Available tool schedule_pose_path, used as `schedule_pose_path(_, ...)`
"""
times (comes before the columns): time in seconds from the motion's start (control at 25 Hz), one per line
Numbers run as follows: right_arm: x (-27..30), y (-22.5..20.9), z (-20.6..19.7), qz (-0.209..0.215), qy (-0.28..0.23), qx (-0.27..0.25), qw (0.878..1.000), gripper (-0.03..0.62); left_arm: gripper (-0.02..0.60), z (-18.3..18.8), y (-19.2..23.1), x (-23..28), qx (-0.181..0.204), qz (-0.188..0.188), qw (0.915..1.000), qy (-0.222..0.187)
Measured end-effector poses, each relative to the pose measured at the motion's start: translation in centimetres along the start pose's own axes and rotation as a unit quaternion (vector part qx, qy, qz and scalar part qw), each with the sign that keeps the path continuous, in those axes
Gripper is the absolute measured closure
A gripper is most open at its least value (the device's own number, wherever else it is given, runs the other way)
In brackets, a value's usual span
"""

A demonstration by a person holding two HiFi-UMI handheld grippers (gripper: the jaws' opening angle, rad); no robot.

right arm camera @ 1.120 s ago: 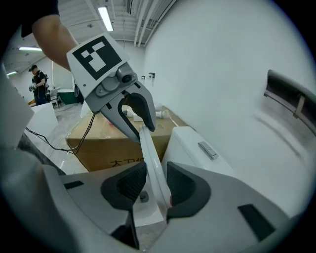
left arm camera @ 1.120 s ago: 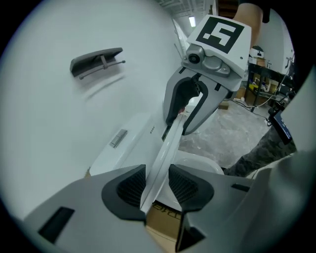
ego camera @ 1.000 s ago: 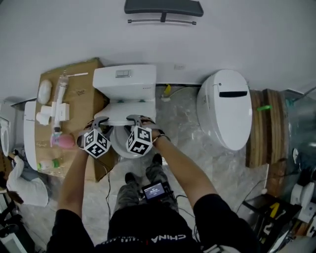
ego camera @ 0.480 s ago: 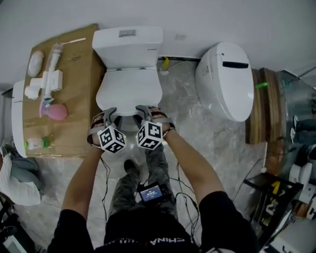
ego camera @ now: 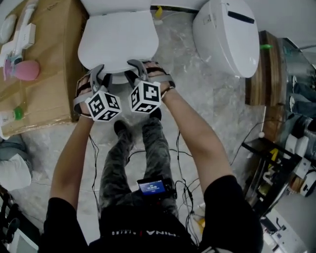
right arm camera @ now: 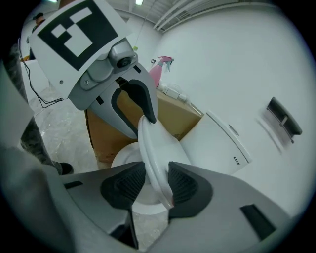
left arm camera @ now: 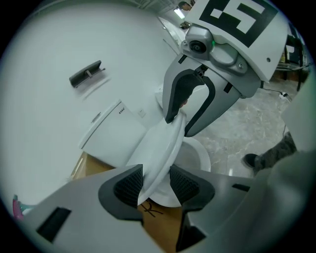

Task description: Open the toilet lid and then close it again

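The white toilet lid (ego camera: 118, 39) lies low over the bowl (left arm camera: 193, 157), its front edge still lifted a little. My left gripper (ego camera: 98, 75) grips that front edge at the left, and my right gripper (ego camera: 136, 69) grips it at the right. In the left gripper view the lid (left arm camera: 163, 143) runs between my left gripper's (left arm camera: 155, 185) pads, with the right gripper (left arm camera: 186, 114) on the far rim. In the right gripper view the lid (right arm camera: 157, 148) sits between my right gripper's (right arm camera: 157, 185) pads. Both pairs of jaws have just been opening slightly, with the lid still between them.
The cistern (ego camera: 116, 6) stands behind the lid. A cardboard box (ego camera: 44, 94) with a pink item (ego camera: 27, 70) and white parts is at the left. A second white toilet (ego camera: 224, 34) stands on the right. The person's feet (ego camera: 121, 128) are just before the bowl.
The lid has swung down from upright against the cistern to nearly flat over the bowl. Both grippers came down and towards the person with its front edge.
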State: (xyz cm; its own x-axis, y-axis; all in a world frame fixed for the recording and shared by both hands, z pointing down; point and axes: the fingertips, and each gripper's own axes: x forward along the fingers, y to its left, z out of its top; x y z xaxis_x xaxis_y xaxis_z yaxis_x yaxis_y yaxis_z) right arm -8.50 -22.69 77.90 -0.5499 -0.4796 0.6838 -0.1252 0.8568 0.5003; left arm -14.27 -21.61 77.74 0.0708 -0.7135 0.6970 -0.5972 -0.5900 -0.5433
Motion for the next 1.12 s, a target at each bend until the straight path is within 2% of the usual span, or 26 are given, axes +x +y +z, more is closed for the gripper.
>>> schedule_pose_path(0.2,0.5,1.6,-0.4,-0.029,-0.033,-0.047,0.998,0.448,0.420,-1.0,-1.4,0.3,-0.007,0.045,0.9989,-0.006)
schedule_pose_path(0.36,1.5,5.9,-3.4,-0.018,-0.040,-0.056,0.997,0.448,0.420,-2.9,-6.2,1.8,-0.006,0.059,0.9982,0.001)
schedule_pose_path(0.48,2.2,7.4,-3.9,-0.013,-0.046,-0.059,0.997,0.441,0.417,-4.1,-7.5,2.2,-0.004,0.068,0.9976,0.009)
schedule_pose_path(0.76,5.8,12.3,-7.7,-0.017,-0.050,-0.093,0.994,0.430,0.400,-7.6,-12.8,5.9,0.010,0.077,0.9969,0.016)
schedule_pose_path(0.88,6.7,14.6,-9.3,-0.019,-0.042,-0.107,0.993,0.427,0.390,-8.9,-15.2,6.9,0.021,0.070,0.9971,0.022)
schedule_pose_path(1.12,9.4,16.6,-11.1,-0.028,-0.037,-0.127,0.991,0.423,0.373,-11.0,-17.0,9.9,0.054,0.055,0.9967,0.026)
